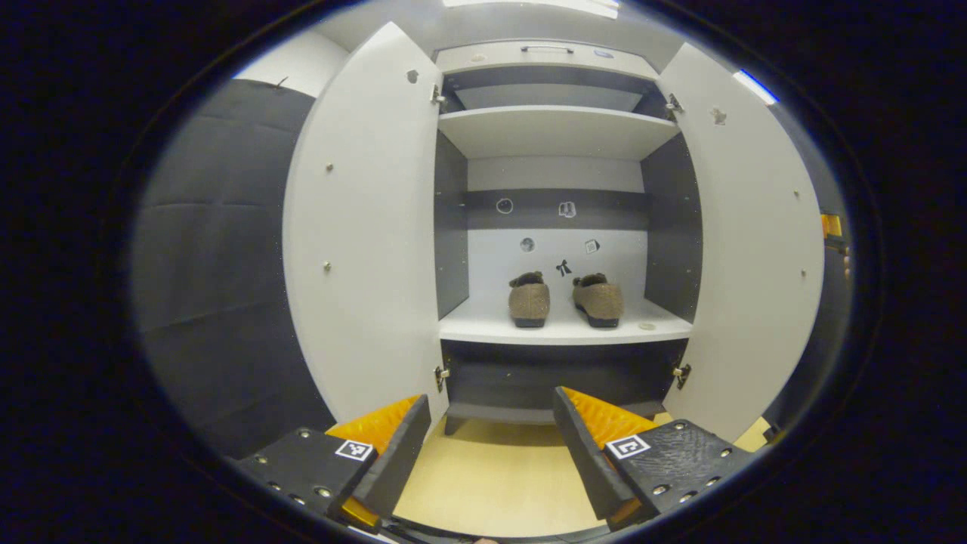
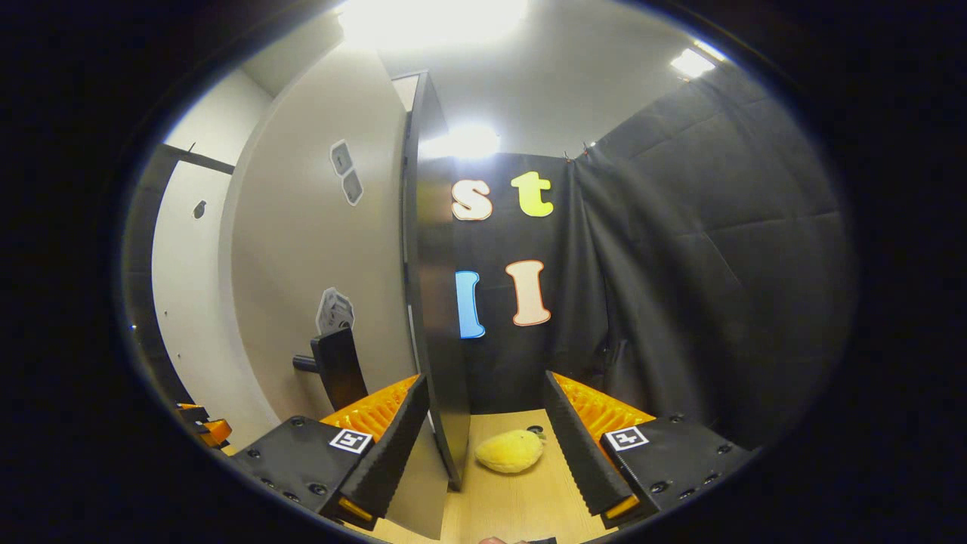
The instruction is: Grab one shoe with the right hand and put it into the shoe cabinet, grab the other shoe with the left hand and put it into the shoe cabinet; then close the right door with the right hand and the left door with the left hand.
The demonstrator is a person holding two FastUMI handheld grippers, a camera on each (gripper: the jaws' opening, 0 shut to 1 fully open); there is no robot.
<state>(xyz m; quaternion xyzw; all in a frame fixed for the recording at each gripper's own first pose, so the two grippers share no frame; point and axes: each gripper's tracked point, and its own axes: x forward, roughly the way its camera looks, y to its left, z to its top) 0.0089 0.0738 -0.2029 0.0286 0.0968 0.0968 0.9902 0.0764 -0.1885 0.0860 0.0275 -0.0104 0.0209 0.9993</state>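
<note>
Light comes from overhead. In the right gripper view a ceiling light [image 2: 430,19] burns out to white glare at twelve o'clock, a smaller one [image 2: 691,62] shines toward two o'clock, and a bright reflection [image 2: 464,141] sits above the door edge [image 2: 438,317]. The left gripper view is evenly lit, the shoe cabinet [image 1: 555,132] crisp, its lower recess [image 1: 559,378] in shadow. Both views bow straight lines outward and darken toward the rim.
</note>
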